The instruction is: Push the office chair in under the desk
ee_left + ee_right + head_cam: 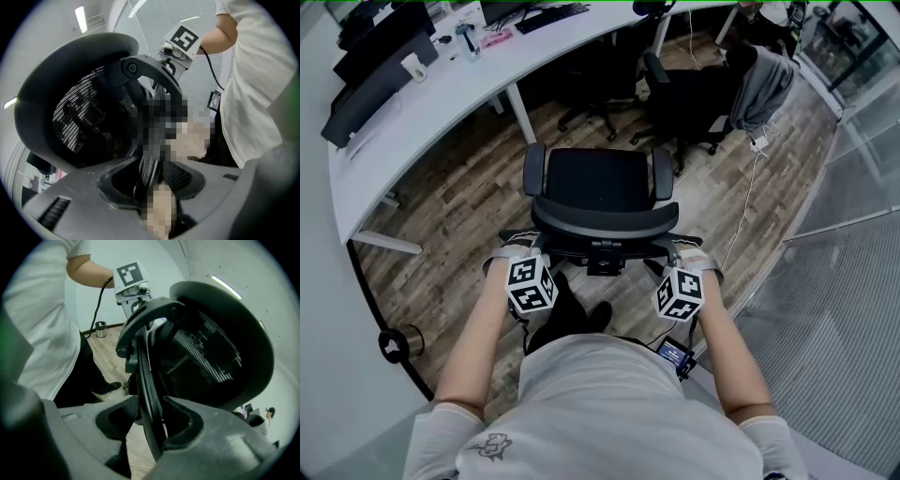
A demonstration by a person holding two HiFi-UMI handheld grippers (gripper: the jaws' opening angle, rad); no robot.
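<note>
A black office chair (598, 183) stands on the wood floor, its seat facing the white curved desk (441, 103), part of it short of the desk's edge. I stand behind it. My left gripper (517, 246) is at the left edge of the backrest (605, 225) and my right gripper (689, 255) at the right edge. In the left gripper view the jaws (152, 180) straddle the thin rim of the mesh backrest (79, 117) with room on both sides. In the right gripper view the jaws (150, 420) straddle the other rim (145, 380) the same way. Both grippers are open.
A second black chair (694, 103) with a grey jacket (764, 80) stands to the right under the desk. A white cable (750, 197) trails over the floor. A small bin (398, 344) sits at the left. Monitors (375, 66) and a mug (414, 67) stand on the desk. A glass wall (853, 234) runs along the right.
</note>
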